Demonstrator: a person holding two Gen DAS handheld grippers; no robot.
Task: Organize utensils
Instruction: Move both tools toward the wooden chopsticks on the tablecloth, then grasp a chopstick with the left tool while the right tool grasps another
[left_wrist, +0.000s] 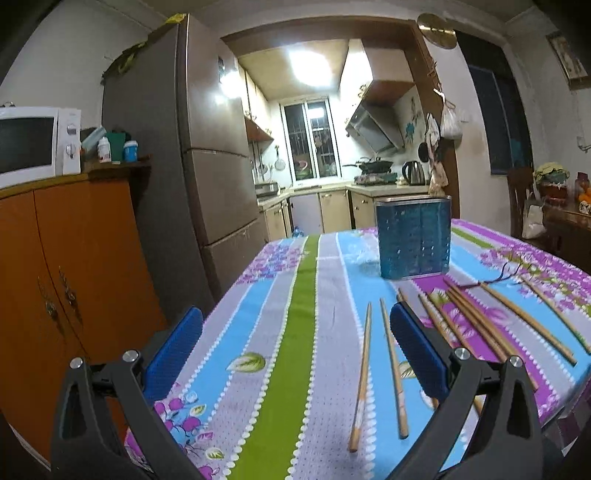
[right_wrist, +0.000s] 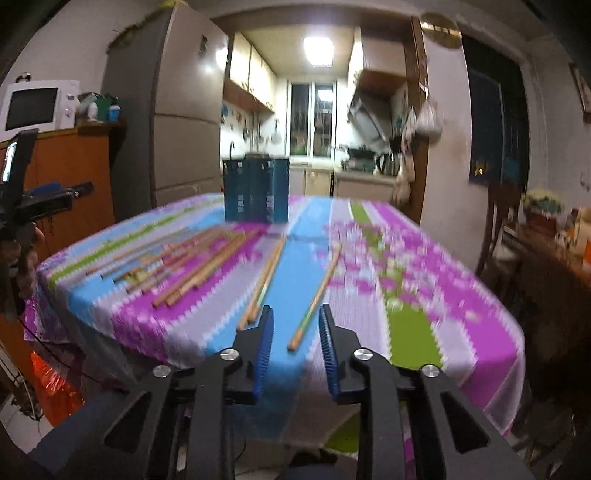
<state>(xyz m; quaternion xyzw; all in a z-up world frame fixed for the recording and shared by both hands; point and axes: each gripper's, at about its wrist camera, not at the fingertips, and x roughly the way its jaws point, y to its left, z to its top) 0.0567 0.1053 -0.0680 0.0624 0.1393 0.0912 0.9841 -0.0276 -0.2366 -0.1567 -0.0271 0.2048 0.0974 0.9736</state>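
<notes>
1. Presently, left gripper (left_wrist: 295, 328): jaws spread wide, empty, held above the striped floral tablecloth (left_wrist: 306, 295).
2. Right gripper (right_wrist: 296, 325): jaws narrowly parted, nothing between them; view blurred.
3. Blue perforated utensil holder (left_wrist: 413, 238): upright on the cloth, at 1 o'clock from the left gripper, 12 o'clock in the right view.
4. Wooden chopsticks (left_wrist: 476, 321): loose on the cloth, spread from 12 to 3 o'clock of the left gripper; one pair (left_wrist: 376, 369) lies between its fingers.
5. Single chopstick (right_wrist: 316, 299): end lying just ahead of the right gripper at 12 o'clock.
6. Background: refrigerator (left_wrist: 207, 155), microwave (left_wrist: 37, 140) at 10 o'clock.
</notes>
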